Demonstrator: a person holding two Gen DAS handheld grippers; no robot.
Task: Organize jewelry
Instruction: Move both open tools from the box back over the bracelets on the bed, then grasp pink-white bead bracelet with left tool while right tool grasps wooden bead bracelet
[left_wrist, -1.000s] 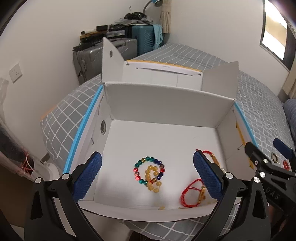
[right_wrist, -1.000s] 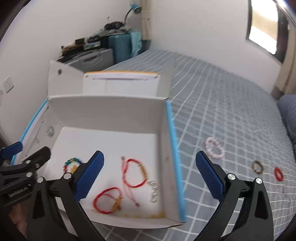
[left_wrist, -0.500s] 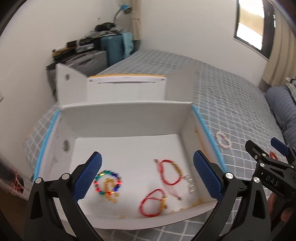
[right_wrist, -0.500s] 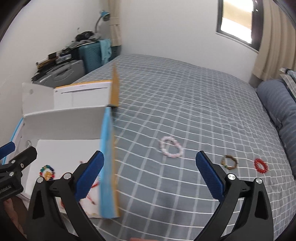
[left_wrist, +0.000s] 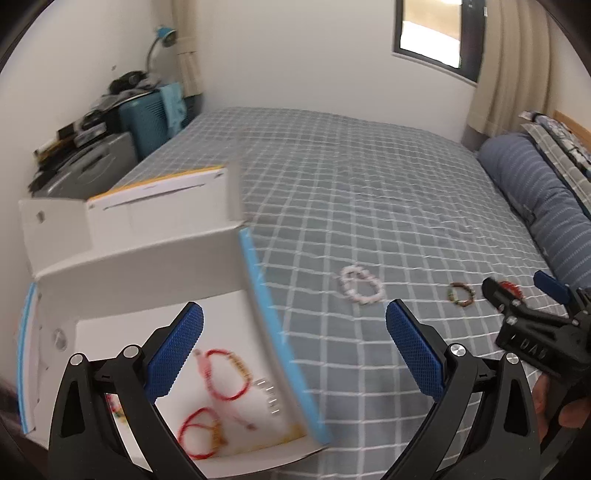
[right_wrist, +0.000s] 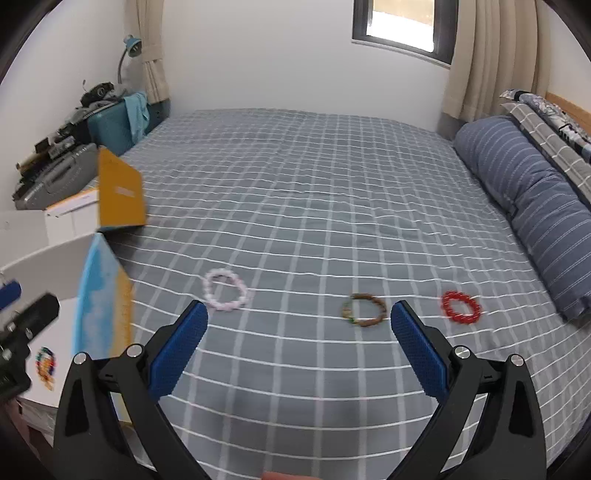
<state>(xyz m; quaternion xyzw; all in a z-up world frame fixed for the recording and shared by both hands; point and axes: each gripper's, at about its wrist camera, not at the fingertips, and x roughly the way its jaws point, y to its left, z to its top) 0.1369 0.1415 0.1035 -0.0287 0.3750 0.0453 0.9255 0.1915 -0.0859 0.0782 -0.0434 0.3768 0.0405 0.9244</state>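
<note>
While both grippers hang over the grey checked bed (right_wrist: 332, 206), nothing is held in either of them. The left gripper (left_wrist: 293, 354) has its blue-padded fingers spread wide, one over the white box (left_wrist: 140, 266) and the other over the bedspread beside it. The right gripper (right_wrist: 297, 350) is just as wide open, its fingers (right_wrist: 419, 354) empty above the bedspread.

The box sits at the left side of the bed with its flaps up and a blue strip along its right wall. On its white floor, seen from the left wrist, lie two red cord bracelets (left_wrist: 225, 376), one nearer the front edge than the other, and some small silver pieces (left_wrist: 269, 395) next to the right wall; motion blur softens them all. A multicoloured bead bracelet (right_wrist: 45, 360) shows in the box from the right wrist view.

Three bracelets lie loose on the bedspread in a rough row, well apart from one another: a pale pink bead bracelet (right_wrist: 225, 290) closest to the box, a brown and green bracelet (right_wrist: 364, 309) in the middle, and a red bead bracelet (right_wrist: 461, 307) farthest right, near the striped blue pillow (right_wrist: 535, 206).
</note>
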